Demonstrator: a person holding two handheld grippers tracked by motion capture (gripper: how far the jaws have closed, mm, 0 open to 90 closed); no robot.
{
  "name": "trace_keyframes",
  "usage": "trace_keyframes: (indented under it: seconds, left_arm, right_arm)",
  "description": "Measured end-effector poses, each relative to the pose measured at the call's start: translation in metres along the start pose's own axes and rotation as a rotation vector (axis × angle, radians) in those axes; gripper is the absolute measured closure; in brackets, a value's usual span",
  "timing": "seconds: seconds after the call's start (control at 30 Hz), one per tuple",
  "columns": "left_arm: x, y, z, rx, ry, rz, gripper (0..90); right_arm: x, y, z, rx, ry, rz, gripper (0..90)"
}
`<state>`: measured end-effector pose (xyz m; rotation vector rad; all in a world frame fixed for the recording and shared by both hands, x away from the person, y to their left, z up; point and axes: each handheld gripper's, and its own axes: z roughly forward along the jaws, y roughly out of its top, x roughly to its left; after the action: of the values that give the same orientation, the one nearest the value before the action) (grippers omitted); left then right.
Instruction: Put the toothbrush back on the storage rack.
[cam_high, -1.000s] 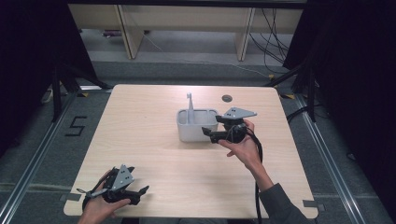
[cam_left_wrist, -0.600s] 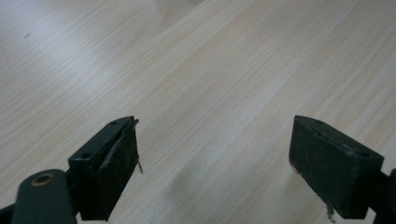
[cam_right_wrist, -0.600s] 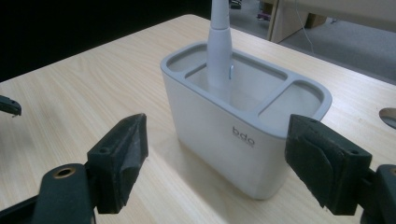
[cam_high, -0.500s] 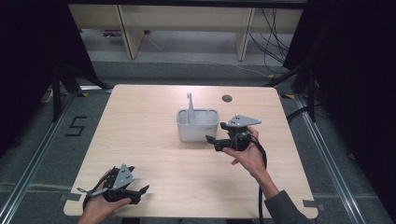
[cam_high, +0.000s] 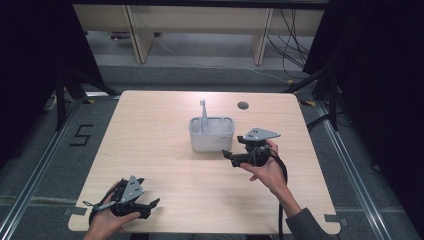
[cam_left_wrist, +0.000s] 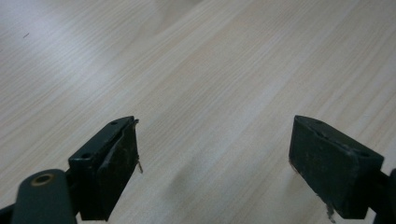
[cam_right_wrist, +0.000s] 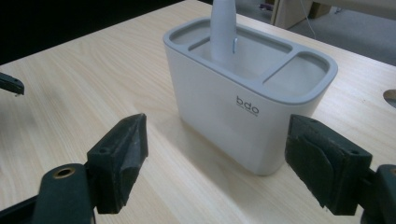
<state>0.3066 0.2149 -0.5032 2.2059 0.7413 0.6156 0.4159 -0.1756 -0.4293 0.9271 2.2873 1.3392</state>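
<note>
White caddy (cam_right_wrist: 243, 109) long axis runs across table (cam_high: 160, 150), upright stick (cam_right_wrist: 223, 28) inside; right tongs (cam_right_wrist: 233, 168) and left tongs (cam_left_wrist: 215, 163) both released

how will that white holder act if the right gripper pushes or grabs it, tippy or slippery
The white holder looks like smooth moulded plastic, so probably stiff, fairly light, and a bit slick against the right gripper. Its flat, wide base suggests it would slide on the table rather than tip. The tall white tool standing inside may rattle or lean.
</note>
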Motion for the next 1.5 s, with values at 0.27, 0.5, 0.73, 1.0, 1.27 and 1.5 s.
trace_keyframes:
  seconds: [0.27, 0.5, 0.73, 1.0, 1.27, 1.5]
  left_arm:
    - [0.003, 0.0, -0.003, 0.019, 0.004, 0.033, 15.2]
    - [0.001, 0.0, -0.002, 0.015, -0.005, 0.024, 15.2]
    - [0.001, 0.0, -0.003, 0.022, -0.004, 0.034, 15.2]
    - [-0.001, -0.001, -0.002, 0.002, 0.002, 0.004, 15.2]
    - [-0.001, -0.001, -0.002, 0.009, -0.005, 0.022, 15.2]
    - [-0.001, -0.001, -0.002, 0.005, -0.002, 0.016, 15.2]
  right_arm:
    - [0.007, -0.004, -0.011, -0.002, -0.004, -0.006, 22.1]
    - [0.014, -0.015, -0.019, 0.008, 0.009, 0.025, 22.2]
    - [0.015, -0.026, -0.024, 0.017, 0.003, 0.016, 22.2]
    - [0.019, -0.035, -0.029, 0.031, 0.013, 0.043, 22.1]
    - [0.019, -0.045, -0.032, 0.034, 0.022, 0.029, 22.1]
    - [0.022, -0.056, -0.035, 0.057, 0.01, 0.076, 22.4]
